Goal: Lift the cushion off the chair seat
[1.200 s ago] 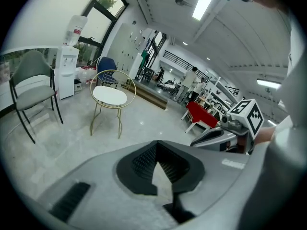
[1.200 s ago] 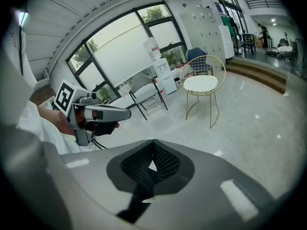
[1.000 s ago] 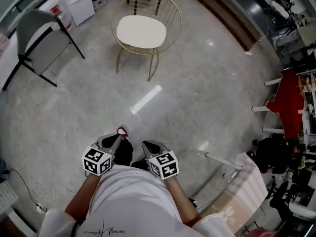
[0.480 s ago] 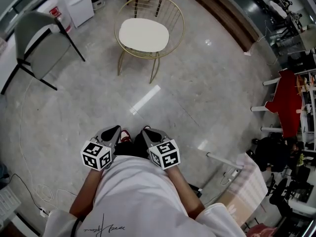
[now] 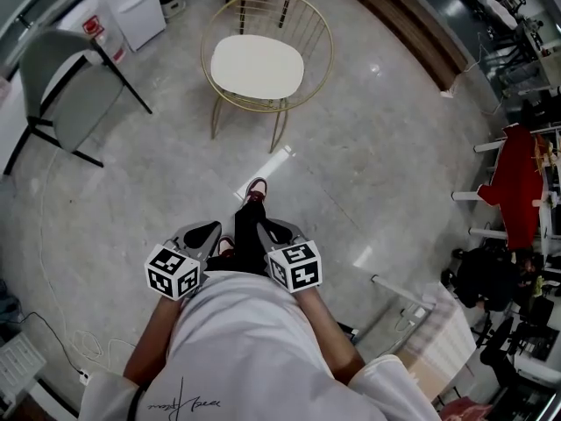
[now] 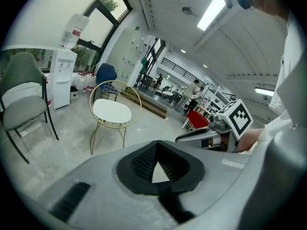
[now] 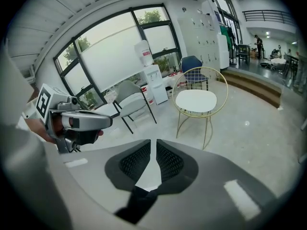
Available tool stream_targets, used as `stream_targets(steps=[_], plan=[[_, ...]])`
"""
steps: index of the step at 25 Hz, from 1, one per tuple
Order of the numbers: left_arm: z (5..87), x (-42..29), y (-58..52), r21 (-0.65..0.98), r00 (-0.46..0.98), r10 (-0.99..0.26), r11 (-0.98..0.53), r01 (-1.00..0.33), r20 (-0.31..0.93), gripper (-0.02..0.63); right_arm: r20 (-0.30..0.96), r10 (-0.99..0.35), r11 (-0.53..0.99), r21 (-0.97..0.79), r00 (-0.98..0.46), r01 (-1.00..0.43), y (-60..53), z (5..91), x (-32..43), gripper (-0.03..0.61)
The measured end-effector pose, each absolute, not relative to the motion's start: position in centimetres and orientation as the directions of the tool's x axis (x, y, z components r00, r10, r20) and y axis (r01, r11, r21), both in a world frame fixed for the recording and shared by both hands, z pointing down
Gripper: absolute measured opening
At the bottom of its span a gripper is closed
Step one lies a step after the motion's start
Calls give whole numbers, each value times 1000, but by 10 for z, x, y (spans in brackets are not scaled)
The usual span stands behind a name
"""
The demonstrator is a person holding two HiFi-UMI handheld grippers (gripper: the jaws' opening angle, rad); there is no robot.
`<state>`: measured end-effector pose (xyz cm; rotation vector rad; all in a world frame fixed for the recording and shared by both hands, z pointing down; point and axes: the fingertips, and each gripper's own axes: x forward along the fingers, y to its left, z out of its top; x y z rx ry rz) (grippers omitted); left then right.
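Across the marble floor (image 5: 368, 147), the white cushion (image 5: 257, 67) lies on the far wire chair (image 5: 326, 42); a shoe (image 5: 257, 185) has now stepped forward. The left hand-held gripper (image 5: 210, 229) is clenched, empty; the right hand-held gripper (image 5: 268, 228) has just been opening its jaws, nothing between.

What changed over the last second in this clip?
The person stepped toward the chair, one shoe now forward. The jaws of the right gripper have just been opening a crack, nothing between them. Unchanged: left gripper shut, cushion on the seat.

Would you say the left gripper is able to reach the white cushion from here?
Probably not yet: the left gripper is near the person's waist, the cushion far ahead across floor; nothing blocks the way.
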<state>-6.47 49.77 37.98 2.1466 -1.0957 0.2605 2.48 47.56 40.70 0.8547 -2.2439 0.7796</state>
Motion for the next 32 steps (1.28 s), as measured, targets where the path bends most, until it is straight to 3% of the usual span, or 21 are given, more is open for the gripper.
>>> stream_targets(steps=[18,32], plan=[[363,-77,280,444,555,-639,-347,-826,533,0,685,-397,565,-342,-611,-751,260,388,32,35],[375,-93,168,465,501,-685,-260,-846,528,0,709,-392,525,-350,-586,-775,175,400,56,41]])
